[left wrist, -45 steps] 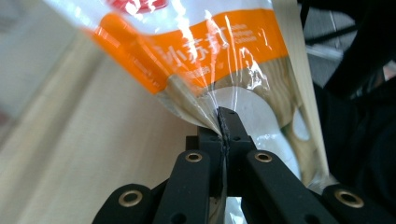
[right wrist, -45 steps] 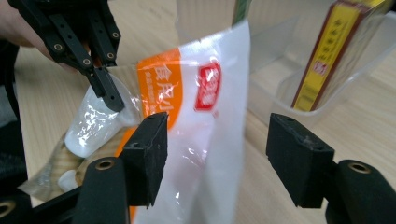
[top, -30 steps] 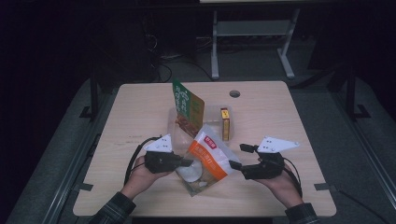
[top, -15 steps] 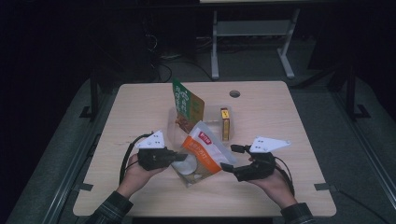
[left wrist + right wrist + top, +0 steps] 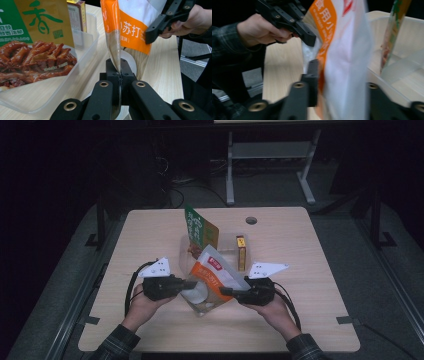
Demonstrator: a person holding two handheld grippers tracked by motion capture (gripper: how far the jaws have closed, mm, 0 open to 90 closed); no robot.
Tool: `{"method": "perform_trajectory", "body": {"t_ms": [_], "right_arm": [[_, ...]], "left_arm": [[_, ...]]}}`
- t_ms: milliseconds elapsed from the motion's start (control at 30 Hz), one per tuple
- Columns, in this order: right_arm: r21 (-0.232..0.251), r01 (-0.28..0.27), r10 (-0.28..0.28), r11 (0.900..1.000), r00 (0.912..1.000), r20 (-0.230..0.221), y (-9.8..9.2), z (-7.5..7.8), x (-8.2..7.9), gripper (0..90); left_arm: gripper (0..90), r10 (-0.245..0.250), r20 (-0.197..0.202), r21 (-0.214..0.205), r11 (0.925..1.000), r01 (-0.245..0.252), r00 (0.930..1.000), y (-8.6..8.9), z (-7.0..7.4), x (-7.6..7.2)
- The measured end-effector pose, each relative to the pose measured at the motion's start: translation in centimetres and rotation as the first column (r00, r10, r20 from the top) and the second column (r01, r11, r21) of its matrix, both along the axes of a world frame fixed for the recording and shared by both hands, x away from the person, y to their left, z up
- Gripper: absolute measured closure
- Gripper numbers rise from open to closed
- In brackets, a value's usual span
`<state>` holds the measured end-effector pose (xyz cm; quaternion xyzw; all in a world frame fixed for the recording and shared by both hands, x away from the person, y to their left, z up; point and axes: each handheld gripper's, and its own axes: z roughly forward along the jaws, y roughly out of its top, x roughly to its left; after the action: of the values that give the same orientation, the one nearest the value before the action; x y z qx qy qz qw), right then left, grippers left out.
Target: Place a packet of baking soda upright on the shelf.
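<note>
Orange and white, the pouch (image 5: 212, 277) stood up off the bench (image 5: 310, 270) between our two hands, just in front of the clear plastic tub (image 5: 227, 242). We held our left gripper (image 5: 189, 284) against the pouch's left edge; in the left gripper view its jaws were pressed together on the thin side seam of the pouch (image 5: 113, 45), with the film pinched flat between them. Our right gripper (image 5: 226, 291) sat at the pouch's lower right side. Its jaws had just been closing, and in the right gripper view the pouch (image 5: 347, 50) stood between them, the left jaw against the orange face; the picture was blurred there and we could not tell whether the far jaw pressed on the film.

Inside the tub a green and yellow packet (image 5: 200, 230) with a picture of braised meat stood upright, leaning slightly. A small yellow box (image 5: 241, 251) stood on end at the tub's right side, touching or just beside its wall.
</note>
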<state>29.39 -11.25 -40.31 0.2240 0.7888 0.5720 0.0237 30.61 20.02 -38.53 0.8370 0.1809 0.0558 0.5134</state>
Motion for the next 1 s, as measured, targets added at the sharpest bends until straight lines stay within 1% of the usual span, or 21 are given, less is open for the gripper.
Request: {"method": "perform_trajectory", "body": {"t_ms": [100,133,167,267,300,333,400,467,500,533,567,600,633,667,767,800,833,900,933,967,1000], "right_arm": [[0.010,-0.018,0.018,0.9998,0.9998,-0.006,0.1,0.1,0.1,86.5],[0.010,-0.031,0.031,0.9995,0.9995,0.001,0.0,0.2,0.1,89.1],[0.003,-0.036,0.036,0.9993,0.9993,0.004,0.1,0.2,0.0,89.7],[0.017,-0.064,0.064,0.9978,0.9979,-0.010,-0.1,0.4,0.0,90.0],[0.020,-0.073,0.073,0.9972,0.9973,-0.012,-0.1,0.5,0.0,90.0],[0.026,-0.086,0.087,0.9959,0.9961,-0.017,-0.2,0.6,0.0,90.0],[0.021,-0.105,0.105,0.9943,0.9945,-0.004,0.0,0.9,-0.2,90.0],[0.019,-0.122,0.122,0.9923,0.9924,-0.011,0.1,1.1,-0.4,90.0],[0.024,-0.127,0.127,0.9916,0.9918,-0.014,0.1,1.2,-0.5,90.0],[0.027,-0.135,0.135,0.9905,0.9908,-0.009,0.1,1.3,-0.5,90.0],[0.030,-0.139,0.139,0.9899,0.9903,-0.007,0.1,1.3,-0.5,90.0],[0.034,-0.140,0.140,0.9896,0.9901,-0.011,0.1,1.4,-0.6,90.0],[0.038,-0.143,0.143,0.9890,0.9897,-0.004,0.1,1.4,-0.6,90.0],[0.040,-0.147,0.147,0.9883,0.9891,-0.002,0.0,1.5,-0.7,90.0],[0.055,-0.155,0.156,0.9863,0.9878,-0.001,-0.1,1.7,-0.8,90.0],[0.057,-0.159,0.160,0.9856,0.9872,0.000,-0.1,1.8,-0.8,90.0],[0.058,-0.160,0.161,0.9854,0.9870,-0.003,-0.2,1.8,-0.9,90.0],[0.051,-0.161,0.161,0.9856,0.9869,0.007,-0.2,1.9,-1.0,90.0],[0.051,-0.161,0.161,0.9856,0.9869,0.007,-0.2,1.9,-1.0,90.0],[0.043,-0.166,0.166,0.9852,0.9861,0.009,-0.2,2.0,-1.1,90.0],[0.043,-0.166,0.166,0.9852,0.9861,0.009,-0.2,2.0,-1.1,90.0]], "left_arm": [[89.8,0.003,-0.008,-0.006,1.0000,-0.003,1.0000,0.1,-0.1,0.1],[89.7,0.000,-0.007,-0.012,0.9999,0.000,1.0000,0.1,-0.1,0.3],[89.7,0.002,-0.018,-0.022,0.9998,-0.003,0.9998,0.1,-0.2,0.3],[89.7,-0.002,-0.023,-0.030,0.9995,0.001,0.9997,0.0,-0.3,0.5],[89.6,-0.002,-0.033,-0.035,0.9994,0.001,0.9995,-0.1,-0.3,0.6],[89.5,-0.002,-0.030,-0.032,0.9995,0.001,0.9995,-0.2,-0.4,0.6],[89.1,-0.005,-0.018,-0.012,0.9999,0.005,0.9998,-0.5,-0.4,0.7],[88.1,-0.013,-0.012,0.007,0.9999,0.013,0.9998,-0.8,-0.5,0.7],[87.7,-0.012,0.000,0.018,0.9998,0.012,0.9999,-1.1,-0.6,0.7],[86.3,-0.004,0.017,0.037,0.9993,0.004,0.9998,-1.2,-0.6,0.6],[82.0,0.006,0.021,0.047,0.9989,-0.007,0.9998,-1.3,-0.7,0.7],[80.0,0.006,0.015,0.044,0.9990,-0.007,0.9999,-1.3,-0.8,0.7],[80.1,0.005,0.012,0.043,0.9991,-0.005,0.9999,-1.3,-0.9,0.8],[79.8,0.010,0.016,0.043,0.9990,-0.010,0.9998,-1.2,-0.9,0.7],[73.2,0.041,0.026,0.035,0.9985,-0.042,0.9988,-0.8,-0.7,0.7],[68.5,0.060,0.034,0.034,0.9976,-0.061,0.9976,-0.6,-0.7,0.7],[68.5,0.063,0.031,0.028,0.9976,-0.064,0.9975,-0.3,-0.6,0.7],[86.4,0.029,0.020,0.002,0.9996,-0.029,0.9994,0.0,-0.4,0.6],[89.9,0.029,0.020,0.002,0.9996,-0.029,0.9994,0.0,-0.4,0.6],[89.9,0.003,0.016,0.018,0.9998,-0.004,0.9999,-0.3,-0.4,0.6],[90.0,0.003,0.016,0.018,0.9998,-0.004,0.9999,-0.3,-0.4,0.6]]}}
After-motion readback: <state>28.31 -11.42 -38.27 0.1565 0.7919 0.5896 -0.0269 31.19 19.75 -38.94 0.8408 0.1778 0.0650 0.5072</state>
